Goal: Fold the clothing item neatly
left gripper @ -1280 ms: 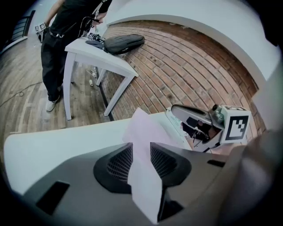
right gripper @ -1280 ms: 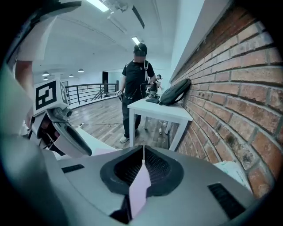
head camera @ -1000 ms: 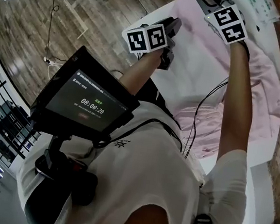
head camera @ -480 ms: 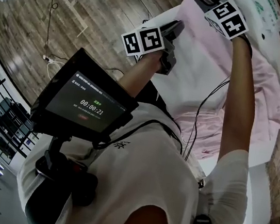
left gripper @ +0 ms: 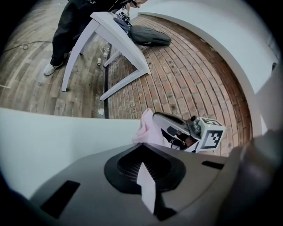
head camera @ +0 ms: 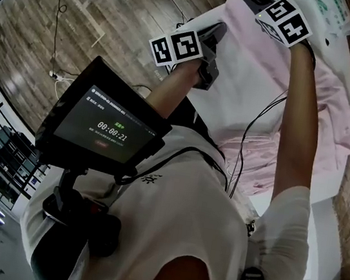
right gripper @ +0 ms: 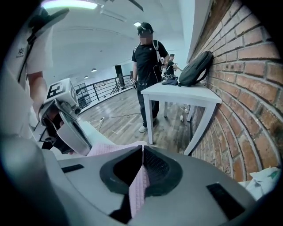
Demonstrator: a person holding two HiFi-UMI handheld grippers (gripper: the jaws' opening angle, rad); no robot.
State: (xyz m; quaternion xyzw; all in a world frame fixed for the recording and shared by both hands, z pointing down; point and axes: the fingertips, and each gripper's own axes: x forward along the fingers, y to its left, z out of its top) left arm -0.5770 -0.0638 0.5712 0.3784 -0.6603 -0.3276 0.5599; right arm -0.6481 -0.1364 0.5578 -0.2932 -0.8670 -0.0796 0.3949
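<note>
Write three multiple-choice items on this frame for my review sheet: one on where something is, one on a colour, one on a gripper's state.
1. Where does the backpack lie?
A. on the floor
B. on the small white table
C. on a chair

2. What colour is the garment?
A. pink
B. blue
C. green

3. What state is the left gripper in?
A. wide open
B. shut on a fold of the garment
C. shut on a cable

Answers:
1 B: in the right gripper view it rests on the tabletop.
2 A: the head view shows pale pink cloth spread out in front of the person.
3 B: in the left gripper view a strip of the cloth is pinched between its closed jaws.
</note>
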